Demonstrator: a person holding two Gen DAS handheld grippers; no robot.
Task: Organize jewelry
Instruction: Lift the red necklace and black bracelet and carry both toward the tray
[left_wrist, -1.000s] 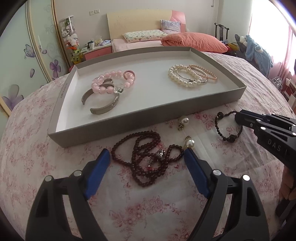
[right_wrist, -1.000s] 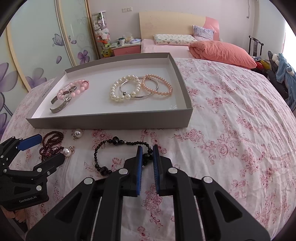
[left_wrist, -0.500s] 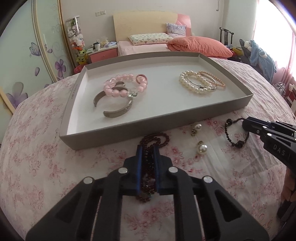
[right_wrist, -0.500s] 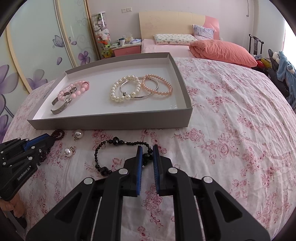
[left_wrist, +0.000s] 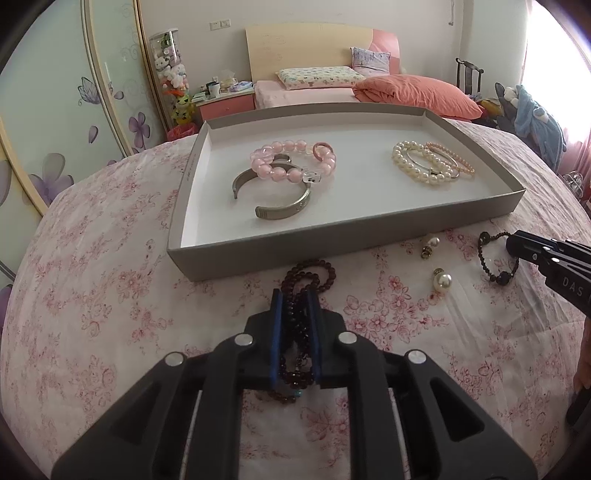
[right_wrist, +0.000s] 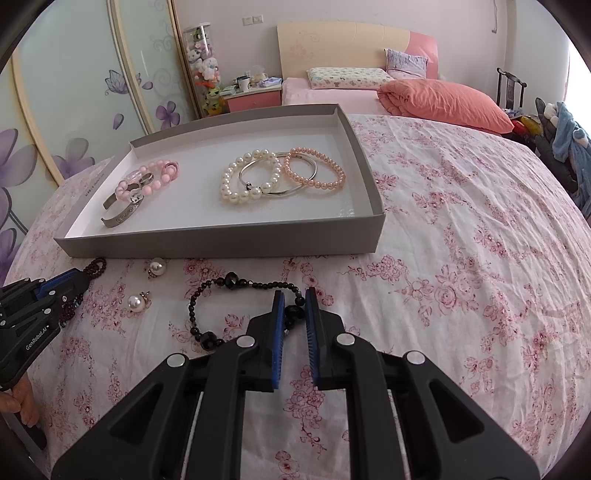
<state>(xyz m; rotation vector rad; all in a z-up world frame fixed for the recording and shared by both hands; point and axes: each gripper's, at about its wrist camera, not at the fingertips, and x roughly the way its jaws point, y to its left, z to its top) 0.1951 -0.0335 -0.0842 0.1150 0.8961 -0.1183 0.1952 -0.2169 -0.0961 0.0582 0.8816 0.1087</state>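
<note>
Our left gripper (left_wrist: 295, 306) clamps the dark red bead strand (left_wrist: 308, 275); our right gripper (right_wrist: 293, 306) pinches the black bead bracelet (right_wrist: 236, 282).

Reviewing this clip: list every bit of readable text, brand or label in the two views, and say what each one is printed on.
"DAS": white letters on the side of the right tool, cut off by the frame edge in the left wrist view.
"GenRobot.AI": white print on the body of the left tool, in the right wrist view.
Small dark print along the left rim of the grey tray: too small to read.
Engraving on the silver cuff bracelet: illegible.
</note>
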